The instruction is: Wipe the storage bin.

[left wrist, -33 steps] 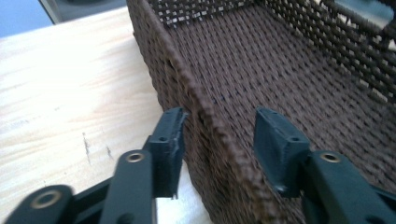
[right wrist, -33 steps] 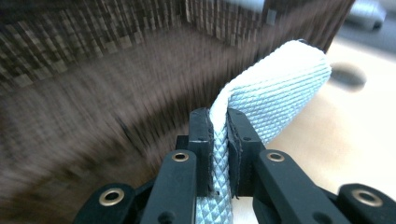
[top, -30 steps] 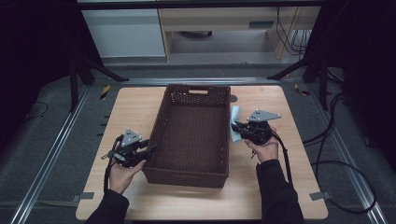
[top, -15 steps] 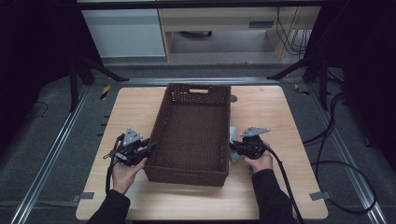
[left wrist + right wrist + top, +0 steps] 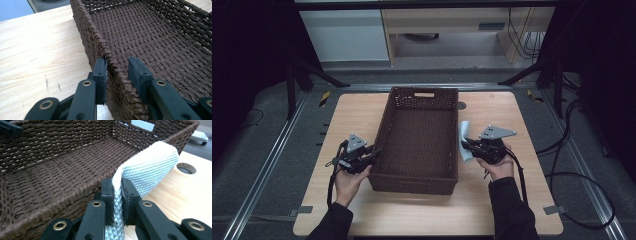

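Observation:
A dark brown woven basket stands empty in the middle of the wooden table. My left gripper is at its left wall near the front corner. In the left gripper view the jaws straddle the basket's rim, open: one jaw rests against the outside, the other stands a little off inside. My right gripper is just outside the basket's right wall, shut on a pale blue-white textured cloth. In the right gripper view the cloth folds upward from the jaws beside the basket's rim.
A round hole in the tabletop lies just behind the cloth. Bare wood runs along both sides and in front of the basket. Black cables trail over the dark floor to the right. Cabinets stand behind the table.
My right gripper with the cloth dipped toward the person, then came back up beside the basket's right wall. My left gripper edged in onto the basket's left rim.

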Tool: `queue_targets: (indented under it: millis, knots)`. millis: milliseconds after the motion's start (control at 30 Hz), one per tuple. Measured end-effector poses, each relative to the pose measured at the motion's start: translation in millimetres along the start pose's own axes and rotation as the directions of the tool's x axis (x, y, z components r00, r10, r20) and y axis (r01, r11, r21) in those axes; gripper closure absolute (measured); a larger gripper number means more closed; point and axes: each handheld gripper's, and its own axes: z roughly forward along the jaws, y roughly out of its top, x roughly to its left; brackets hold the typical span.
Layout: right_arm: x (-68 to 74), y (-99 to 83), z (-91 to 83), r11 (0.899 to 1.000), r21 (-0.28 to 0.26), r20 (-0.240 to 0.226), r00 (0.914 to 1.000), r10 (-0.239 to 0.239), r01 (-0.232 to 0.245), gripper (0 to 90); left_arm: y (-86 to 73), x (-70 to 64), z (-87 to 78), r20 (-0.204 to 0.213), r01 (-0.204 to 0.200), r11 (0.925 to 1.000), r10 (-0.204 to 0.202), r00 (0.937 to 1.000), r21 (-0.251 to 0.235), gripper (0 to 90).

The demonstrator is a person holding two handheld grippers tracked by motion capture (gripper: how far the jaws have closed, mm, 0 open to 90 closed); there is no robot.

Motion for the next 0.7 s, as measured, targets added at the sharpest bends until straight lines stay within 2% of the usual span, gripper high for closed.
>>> queue_targets:
  millis: [100, 167, 200, 400, 500, 633, 700]
  knots:
    - [2.0, -3.2, 2.8, 1.000, 0.017, -0.006, 1.0000, -0.008, 0.008, 82.2, 0.0, 0.2, 0.0, 0.000, -0.002, 1.0000, 0.002, 1.0000, 0.001, 67.5]
    - [3.3, -13.9, 11.4, 0.998, 0.056, -0.009, 1.0000, 0.001, 0.000, 82.2, 0.0, 0.2, 0.0, 0.001, -0.003, 1.0000, 0.003, 1.0000, 0.001, 67.2]
    - [3.3, -13.9, 11.4, 0.998, 0.056, -0.009, 1.0000, 0.001, 0.000, 82.2, 0.0, 0.2, 0.0, 0.001, -0.003, 1.0000, 0.003, 1.0000, 0.001, 67.2]
    - [5.9, -43.5, 27.8, 0.989, 0.137, -0.007, 0.9988, 0.048, -0.046, 82.2, 0.2, 0.0, -0.1, 0.000, -0.010, 0.9999, 0.010, 1.0000, 0.003, 67.1]
    - [9.4, -48.1, 29.9, 0.987, 0.149, -0.014, 0.9982, 0.059, -0.056, 82.1, 0.0, 0.3, 0.0, 0.002, -0.004, 1.0000, 0.004, 1.0000, 0.002, 67.0]
    - [11.5, -44.1, 22.0, 0.991, 0.131, -0.023, 0.9988, 0.043, -0.040, 82.2, -0.5, 0.3, -0.1, 0.002, 0.001, 1.0000, -0.001, 1.0000, 0.000, 66.8]
    - [9.2, -31.9, 2.4, 0.998, 0.044, -0.033, 0.9984, 0.047, -0.045, 82.2, -0.4, -0.2, -0.1, -0.001, -0.003, 1.0000, 0.003, 1.0000, 0.001, 66.7]
